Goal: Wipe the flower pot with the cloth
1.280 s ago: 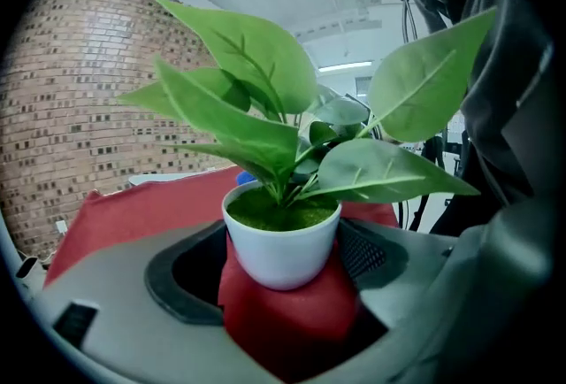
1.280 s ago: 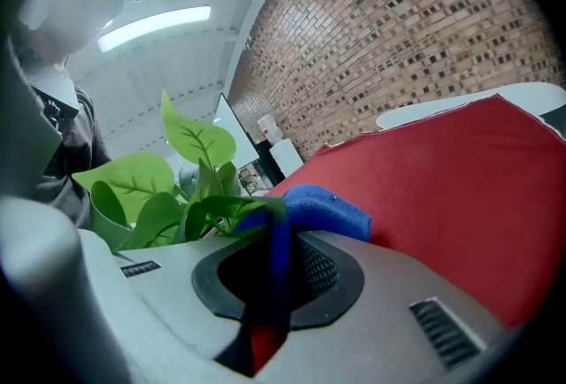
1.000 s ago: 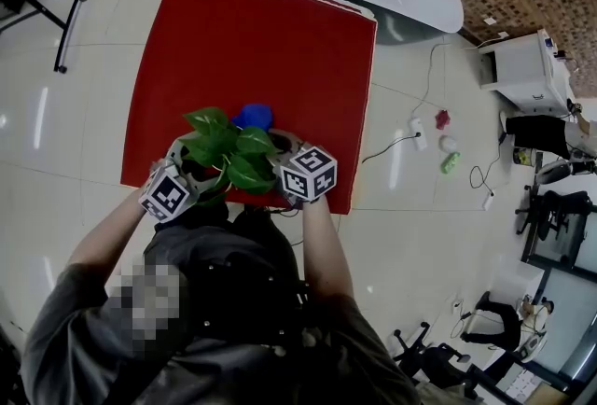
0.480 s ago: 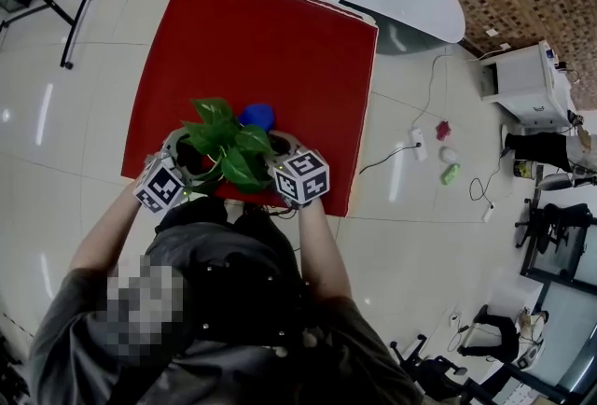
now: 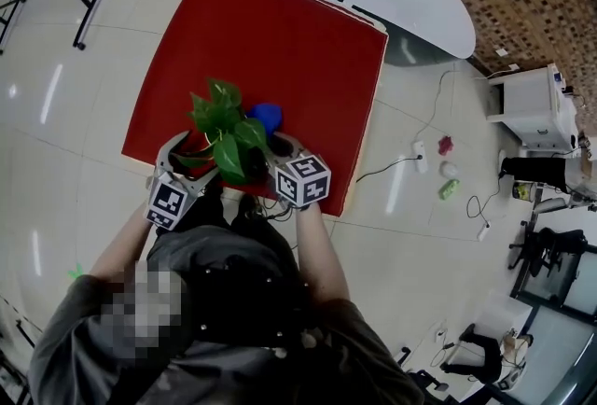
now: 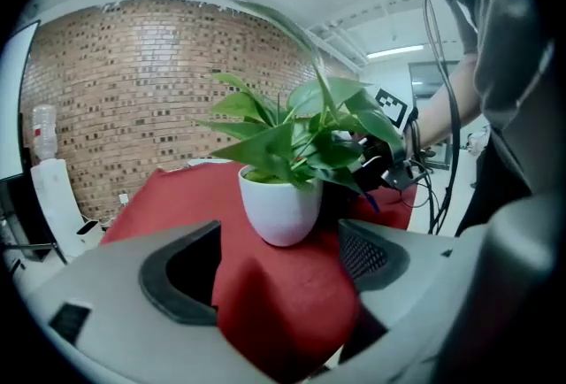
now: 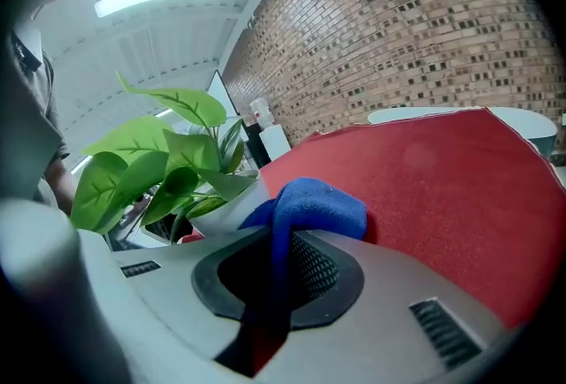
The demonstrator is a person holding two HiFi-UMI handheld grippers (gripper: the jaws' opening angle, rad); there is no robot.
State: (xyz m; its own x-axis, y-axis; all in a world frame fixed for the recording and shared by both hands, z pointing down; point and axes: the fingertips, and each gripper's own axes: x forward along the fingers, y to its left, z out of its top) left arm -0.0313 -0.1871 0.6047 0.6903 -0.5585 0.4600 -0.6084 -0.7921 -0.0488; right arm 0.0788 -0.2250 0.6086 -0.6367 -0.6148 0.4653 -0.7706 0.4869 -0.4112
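The left gripper (image 6: 283, 260) stands wide open with nothing between its jaws. Only the red cover (image 6: 292, 285) shows in the gap, and the pot (image 6: 279, 210) sits ahead of the tips, apart from them. In the head view this gripper (image 5: 175, 160) flanks the plant on the left side, near the cover's front edge.

The pot is white and round-bellied and stands upright on the cover. Its leaves (image 6: 301, 139) spread wide over the rim, so from above they hide most of it.

Just right of the pot is the blue cloth (image 7: 314, 205), bunched into a fold above the right gripper (image 7: 274, 280). That gripper's 2 jaws are clamped on the cloth's lower part. The fold lies against or just beside the pot's wall; I cannot tell whether it touches.

I judge the wiping to be starting or in hand on the pot's right side. The next move calls for pressing the fold onto the wall and sweeping round it, staying under the leaves. The open left gripper could steady the pot, which might otherwise slide or tip.
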